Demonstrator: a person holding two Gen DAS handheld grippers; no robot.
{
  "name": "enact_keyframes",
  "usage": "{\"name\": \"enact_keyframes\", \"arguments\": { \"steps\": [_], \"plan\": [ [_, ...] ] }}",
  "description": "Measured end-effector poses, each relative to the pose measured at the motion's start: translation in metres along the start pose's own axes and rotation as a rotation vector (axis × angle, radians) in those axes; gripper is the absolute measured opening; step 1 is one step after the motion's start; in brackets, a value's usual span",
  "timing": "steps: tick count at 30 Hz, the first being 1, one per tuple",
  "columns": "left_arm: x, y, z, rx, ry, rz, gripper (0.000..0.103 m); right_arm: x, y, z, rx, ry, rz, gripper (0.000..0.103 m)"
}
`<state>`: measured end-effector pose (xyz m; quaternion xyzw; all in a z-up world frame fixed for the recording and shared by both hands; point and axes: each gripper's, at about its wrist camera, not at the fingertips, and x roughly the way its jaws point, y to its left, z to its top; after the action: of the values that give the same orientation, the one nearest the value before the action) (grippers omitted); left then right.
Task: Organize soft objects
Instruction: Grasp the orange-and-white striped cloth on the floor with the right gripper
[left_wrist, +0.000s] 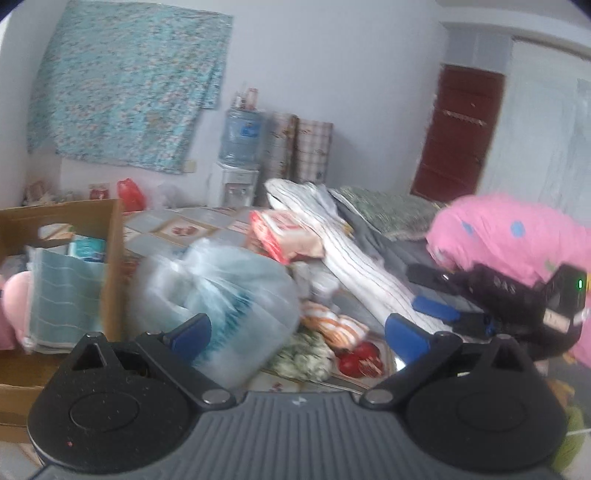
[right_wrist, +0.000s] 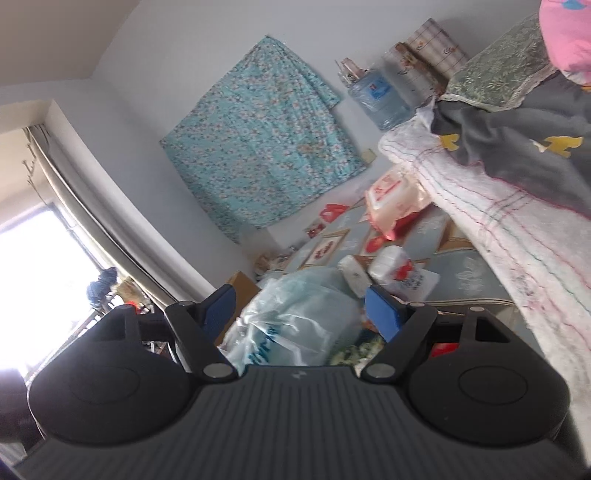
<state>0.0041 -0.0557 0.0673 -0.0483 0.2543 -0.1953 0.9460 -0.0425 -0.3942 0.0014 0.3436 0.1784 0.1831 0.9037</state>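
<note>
Clutter covers the bench (left_wrist: 192, 218), whose patterned cloth shows only at about 11 o'clock in the left wrist view, and the soft things appear heaped there so that they can be sorted into the cardboard box (left_wrist: 110, 258) standing open at 9 o'clock. A teal towel (left_wrist: 62, 295) already hangs over the box's near wall, which suggests the box is the collecting place. The left gripper (left_wrist: 295, 332) hovers with its fingers spread wide and holding nothing, the clear plastic bag (left_wrist: 221, 295) lying just beyond and between them, likely the next thing to be taken. At 3 o'clock in the same view the right gripper (left_wrist: 443, 314) reaches in from the side, near a striped white quilt (left_wrist: 354, 266) and below a pink spotted blanket (left_wrist: 509, 236); its blue fingers look parted, with nothing seen between them. The right wrist view confirms this: its fingers stand well apart and empty, the same plastic bag filling the gap ahead. That tilted view adds what the left one hides: a bright window with curtains at 9 o'clock, small white packets beyond the bag, and a grey cloth with yellow shapes (right_wrist: 517, 155) draped over the quilt. Only the left view shows the box, the towel and a red door (left_wrist: 461, 136) at 2 o'clock.
</note>
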Motion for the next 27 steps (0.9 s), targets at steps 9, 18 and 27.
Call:
{"name": "enact_keyframes", "arguments": {
  "steps": [9,18,27],
  "plan": [
    [0.067,-0.058,-0.033,0.247,0.042,0.053,0.100,0.028,-0.013,0.000,-0.023,0.041,-0.093,0.078],
    [0.111,-0.059,-0.051,0.285,0.093,0.040,0.080,0.086,-0.016,-0.002,-0.197,0.179,-0.222,0.078],
    [0.129,-0.055,-0.065,0.249,0.147,-0.031,0.052,0.142,-0.027,-0.002,-0.344,0.372,-0.310,0.048]
  ]
}}
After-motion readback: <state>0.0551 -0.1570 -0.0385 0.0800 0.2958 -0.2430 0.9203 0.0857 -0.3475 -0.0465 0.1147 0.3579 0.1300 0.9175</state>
